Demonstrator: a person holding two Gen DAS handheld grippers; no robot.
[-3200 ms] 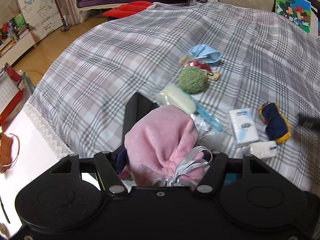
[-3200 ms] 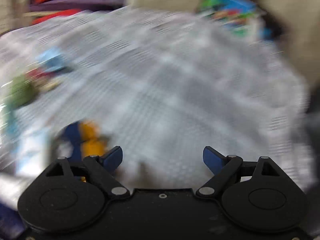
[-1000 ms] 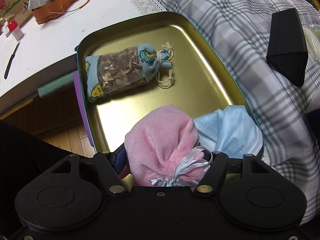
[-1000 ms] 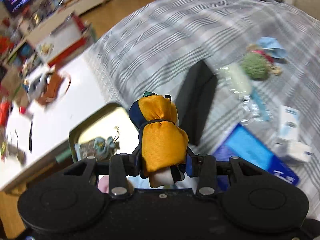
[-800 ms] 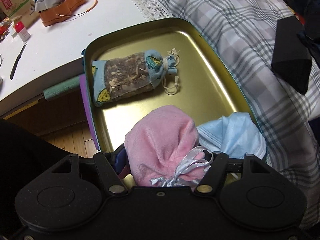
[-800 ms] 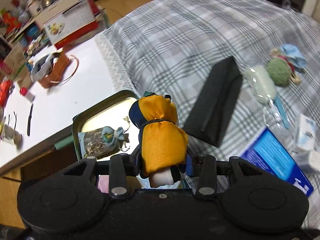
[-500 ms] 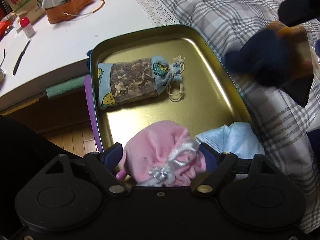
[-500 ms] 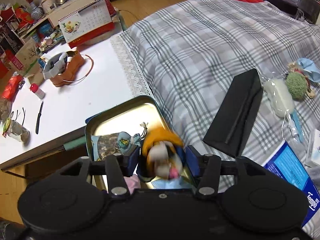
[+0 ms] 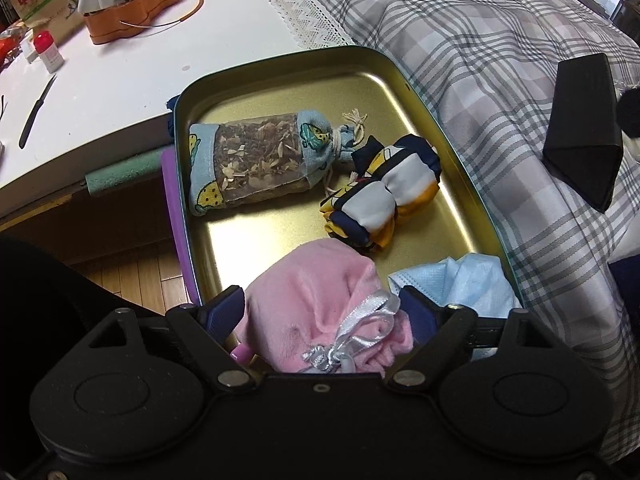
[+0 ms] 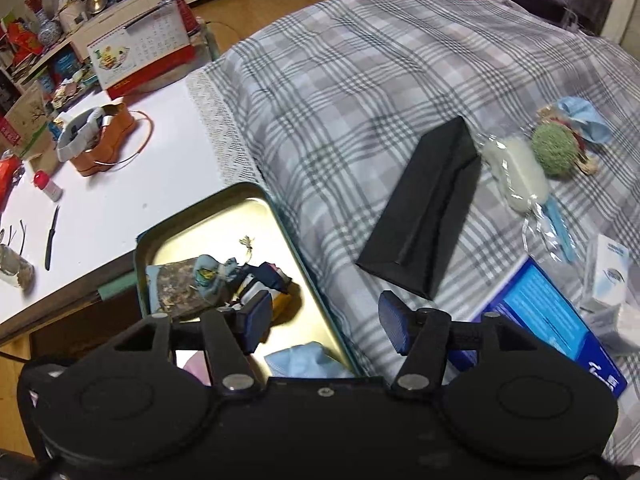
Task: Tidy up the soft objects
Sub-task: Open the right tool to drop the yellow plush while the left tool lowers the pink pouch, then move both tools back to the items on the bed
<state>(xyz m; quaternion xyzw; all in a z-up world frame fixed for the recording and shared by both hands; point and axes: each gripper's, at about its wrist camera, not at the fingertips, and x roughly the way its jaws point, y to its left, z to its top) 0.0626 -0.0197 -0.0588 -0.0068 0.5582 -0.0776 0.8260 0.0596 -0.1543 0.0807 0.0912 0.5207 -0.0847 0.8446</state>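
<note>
- Far left in both views, a white table (image 9: 120, 64) carries an orange box (image 9: 128, 16), a red-capped bottle (image 9: 48, 51) and a black knife (image 9: 36, 110).
- The gold tin (image 9: 256, 240) sits at the table's edge, its right rim against the plaid cloth (image 9: 460, 40).
- In the tin's back left lies a herb sachet (image 9: 256, 160), on its side, its tied neck to the right.
- Just right of the sachet, touching its cords, lies the folded bundle (image 9: 380, 196) of navy, white and orange cloth. It rests on the tin floor, free of both grippers.
- The left gripper (image 9: 322, 308) hangs low over the tin's near end. Its jaws have just been opening; the pink pouch (image 9: 316, 304) with the silver ribbon sits between the blue pads, which stand clear of it, so it is released.
- Right of the pouch, in the tin's near right corner, lies a blue mask (image 9: 460, 284), partly behind the right pad.
- The right gripper (image 10: 324, 324) hovers over the tin's right rim, jaws parted and just now opening further, with nothing between them; the bundle (image 10: 260, 280) shows beyond its left pad.
- On the cloth right of the tin lies a black case (image 10: 428, 208).
- Further right on the cloth: a white wrapped piece (image 10: 516, 176), a green ball (image 10: 556, 152), a second blue mask (image 10: 584, 118), a blue box (image 10: 548, 316) and a tissue pack (image 10: 608, 276).
</note>
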